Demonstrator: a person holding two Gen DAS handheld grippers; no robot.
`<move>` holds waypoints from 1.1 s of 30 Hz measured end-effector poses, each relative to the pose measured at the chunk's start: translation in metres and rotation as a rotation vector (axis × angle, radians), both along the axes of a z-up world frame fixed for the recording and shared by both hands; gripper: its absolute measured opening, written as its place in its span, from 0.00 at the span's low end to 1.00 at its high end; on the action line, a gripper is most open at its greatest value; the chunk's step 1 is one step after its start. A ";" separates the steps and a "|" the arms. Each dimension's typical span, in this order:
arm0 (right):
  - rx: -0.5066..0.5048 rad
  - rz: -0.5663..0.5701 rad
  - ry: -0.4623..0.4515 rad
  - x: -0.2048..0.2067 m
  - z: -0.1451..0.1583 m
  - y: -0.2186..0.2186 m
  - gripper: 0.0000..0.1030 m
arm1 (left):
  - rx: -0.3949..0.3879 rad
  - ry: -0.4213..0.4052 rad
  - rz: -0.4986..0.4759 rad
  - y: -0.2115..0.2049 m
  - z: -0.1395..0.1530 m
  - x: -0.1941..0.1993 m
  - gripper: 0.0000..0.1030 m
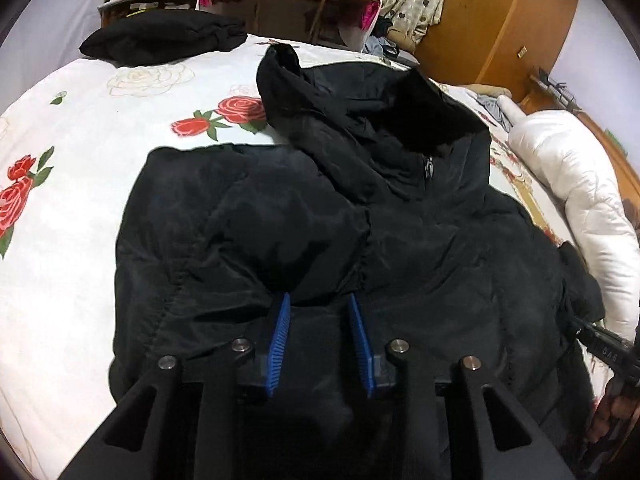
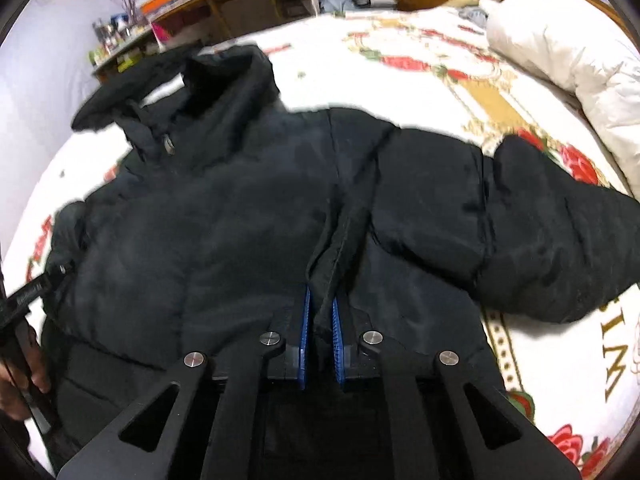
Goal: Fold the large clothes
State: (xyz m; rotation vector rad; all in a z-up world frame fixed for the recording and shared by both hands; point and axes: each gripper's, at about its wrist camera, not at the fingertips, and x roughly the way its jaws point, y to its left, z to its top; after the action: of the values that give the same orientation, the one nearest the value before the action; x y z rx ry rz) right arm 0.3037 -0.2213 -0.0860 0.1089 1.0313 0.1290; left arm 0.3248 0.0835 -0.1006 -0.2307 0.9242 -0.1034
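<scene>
Black puffer jacket (image 1: 400, 232) lies spread front-up across the bed's rose-printed sheet (image 1: 80, 208), its hood (image 1: 360, 92) toward the far side and the zip pull (image 1: 428, 166) showing at the collar. Through my left wrist camera I see the left gripper (image 1: 320, 300) pressed down into a puffed fold of the jacket near the hem; its blue pads (image 1: 280, 332) stand partly apart with the bulge of fabric pinched between their tips. On my right wrist view the right gripper (image 2: 320, 300) has its jaws nearly together, clamped on a thin raised ridge of the jacket's fabric. One sleeve (image 2: 560, 240) stretches out to the right of that gripper. A white duvet (image 1: 580, 200) is bunched along the bed's edge, and a second black garment (image 1: 160, 38) sits folded at the far side of the bed.
</scene>
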 end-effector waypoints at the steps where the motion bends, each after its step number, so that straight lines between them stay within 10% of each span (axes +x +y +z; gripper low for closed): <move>1: -0.008 0.012 0.013 -0.002 -0.004 0.000 0.10 | -0.014 0.003 0.003 0.001 0.003 -0.002 0.32; 7: 0.007 -0.032 -0.075 -0.019 0.032 -0.014 0.20 | -0.029 -0.148 0.035 0.032 0.060 -0.025 0.33; 11: 0.028 -0.056 -0.188 -0.014 0.061 -0.014 0.21 | -0.004 -0.092 0.096 0.053 0.047 0.003 0.33; 21: 0.001 -0.022 -0.024 0.008 -0.011 -0.012 0.21 | 0.065 -0.060 0.062 0.042 -0.002 0.011 0.33; 33: -0.045 0.013 -0.072 -0.035 0.020 -0.010 0.22 | 0.105 -0.065 0.078 0.038 0.025 -0.048 0.33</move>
State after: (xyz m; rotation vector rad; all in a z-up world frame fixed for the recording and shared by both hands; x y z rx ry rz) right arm 0.2686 -0.2312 -0.0663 0.0563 0.9624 0.1212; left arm 0.2767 0.1218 -0.0751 -0.1651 0.8529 0.0097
